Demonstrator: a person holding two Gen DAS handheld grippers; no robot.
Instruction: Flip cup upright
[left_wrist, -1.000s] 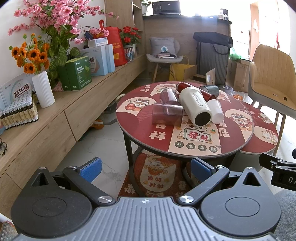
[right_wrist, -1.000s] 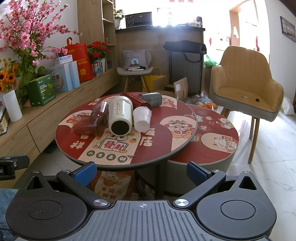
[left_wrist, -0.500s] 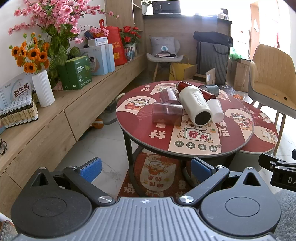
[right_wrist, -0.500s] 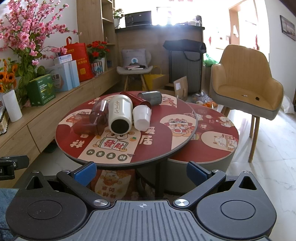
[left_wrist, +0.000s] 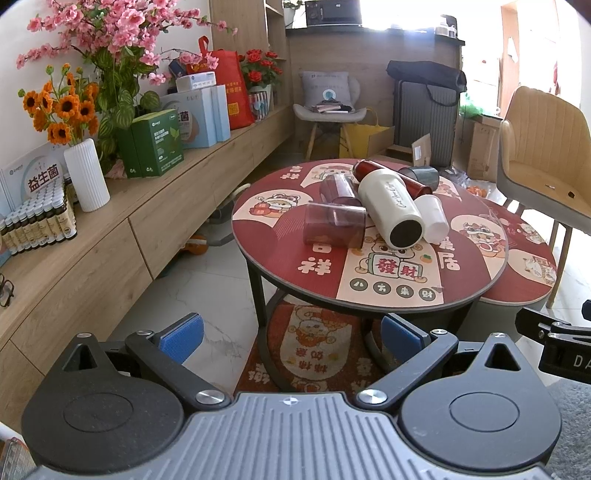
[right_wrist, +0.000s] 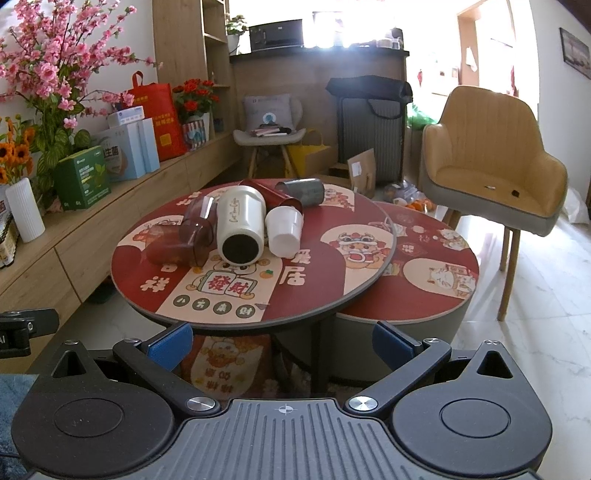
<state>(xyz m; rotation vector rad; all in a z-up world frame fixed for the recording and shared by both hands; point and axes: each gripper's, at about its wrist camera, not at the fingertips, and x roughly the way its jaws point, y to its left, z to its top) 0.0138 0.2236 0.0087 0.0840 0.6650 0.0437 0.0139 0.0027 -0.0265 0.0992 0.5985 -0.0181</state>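
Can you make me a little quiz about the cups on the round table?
1. True or false: the big cream tumbler is standing upright on the round table.
2. Which cup lies right beside the cream tumbler, on its right in the right wrist view? A) small white cup B) grey cup C) green cup
3. Fill in: the left gripper and the right gripper are both ____, holding nothing.

Key: 1 false, it lies on its side. 2 A. 3 open.
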